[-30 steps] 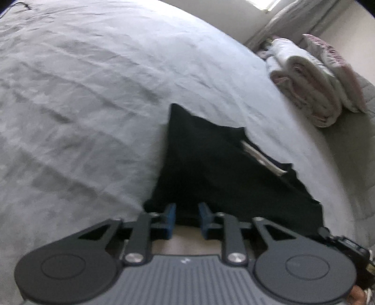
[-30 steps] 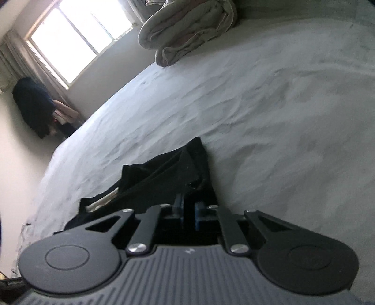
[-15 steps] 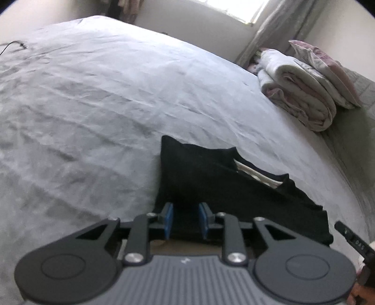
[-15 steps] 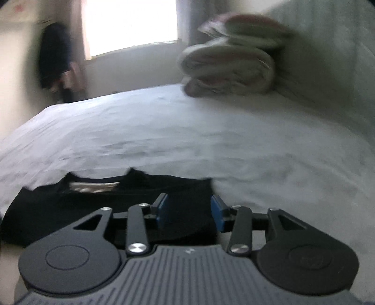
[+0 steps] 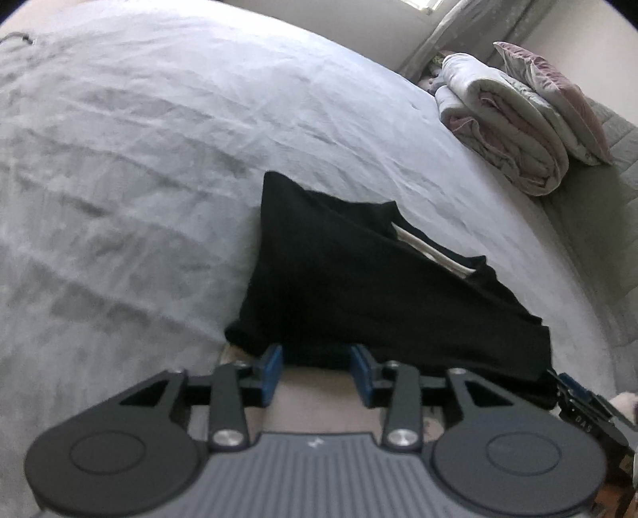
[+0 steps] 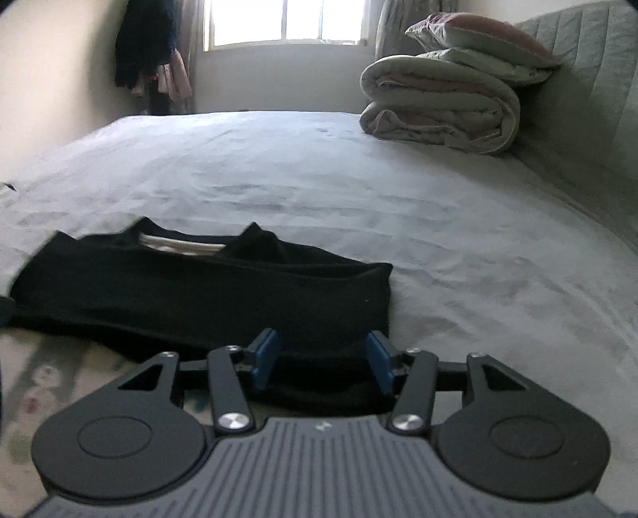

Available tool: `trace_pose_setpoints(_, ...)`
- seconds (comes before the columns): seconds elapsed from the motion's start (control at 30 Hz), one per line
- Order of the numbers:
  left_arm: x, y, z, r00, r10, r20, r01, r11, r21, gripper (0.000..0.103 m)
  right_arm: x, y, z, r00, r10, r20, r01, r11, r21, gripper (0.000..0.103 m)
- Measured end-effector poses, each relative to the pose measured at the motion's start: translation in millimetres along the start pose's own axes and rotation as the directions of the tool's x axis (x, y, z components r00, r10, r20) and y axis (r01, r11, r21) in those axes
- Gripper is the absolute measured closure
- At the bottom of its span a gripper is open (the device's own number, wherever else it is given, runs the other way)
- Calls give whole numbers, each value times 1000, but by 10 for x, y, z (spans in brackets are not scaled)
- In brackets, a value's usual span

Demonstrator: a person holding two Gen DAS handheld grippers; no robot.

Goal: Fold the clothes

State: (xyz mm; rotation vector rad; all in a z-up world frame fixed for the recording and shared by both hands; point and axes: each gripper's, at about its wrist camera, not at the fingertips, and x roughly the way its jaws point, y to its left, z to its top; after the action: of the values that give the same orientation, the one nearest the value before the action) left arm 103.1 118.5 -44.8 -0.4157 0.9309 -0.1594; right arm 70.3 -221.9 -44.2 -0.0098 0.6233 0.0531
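Left wrist view: grey bedsheet wrinkled, filling the frame from 9 to 12 o'clock; black garment lying folded on it at centre, its near edge at the bed's edge, pale inner collar band showing toward 2 o'clock; left gripper at 6 o'clock, jaws parted wide, blue pads just at the garment's near hem with nothing gripped between them; folded quilt with a pillow on top at 2 o'clock, well apart from the garment. Right wrist view: the same garment lying flat at 9 o'clock to centre, neckline on its far side; right gripper at 6 o'clock, jaws wide apart, straddling the garment's near right corner, cloth between the pads but not pinched; dark clothes hanging at 11 o'clock beside the window; headboard at 2 o'clock.
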Motion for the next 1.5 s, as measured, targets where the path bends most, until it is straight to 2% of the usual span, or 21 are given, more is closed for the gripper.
trace_pose_setpoints(0.23, -220, 70, -133, 1000, -9, -20, 9, 1000, 8, 56, -347, 79, -18, 993, 105, -45, -104, 994, 29, 37)
trace_pose_setpoints(0.5, -473, 114, -350, 998, 11, -59, -9, 999, 47, 42, -674, -12, -207, 974, 109, -198, -69, 978, 196, 34)
trace_pose_setpoints(0.73, -712, 294, -523, 984, -16, -179, 19, 1000, 13, 37, -1074, -262, -440, 953, 144, -266, -64, 956, 285, 34)
trace_pose_setpoints(0.87, -920, 487, -661, 976, -19, -216, 17, 1000, -11, 36, -1308, -438, -614, 932, 195, -305, -82, 935, 346, 34)
trace_pose_setpoints(1.03, -1142, 768, -850, 961, -67, -270, 51, 997, -65, 35, -1503, -666, -871, 891, 277, -360, -102, 894, 437, 34)
trace_pose_setpoints(1.13, -1192, 921, -977, 936, -127, -328, 94, 989, -114, 36, -1597, -818, -1035, 863, 332, -382, -110, 860, 499, 34)
trace_pose_setpoints(1.2, -1192, 1008, -1059, 910, -192, -367, 146, 978, -150, 36, -1639, -910, -1118, 841, 385, -379, -134, 827, 546, 34)
trace_pose_setpoints(1.3, -1145, 1110, -1154, 864, -309, -397, 237, 946, -220, 37, -1647, -1004, -1199, 821, 453, -348, -176, 779, 601, 34)
trace_pose_setpoints(1.43, -978, 1140, -1264, 809, -415, -418, 324, 906, -272, 40, -1562, -1078, -1266, 796, 514, -321, -215, 735, 643, 34)
trace_pose_setpoints(1.5, -924, 1144, -1309, 789, -461, -405, 371, 884, -285, 40, -1512, -1098, -1302, 780, 545, -307, -250, 721, 646, 34)
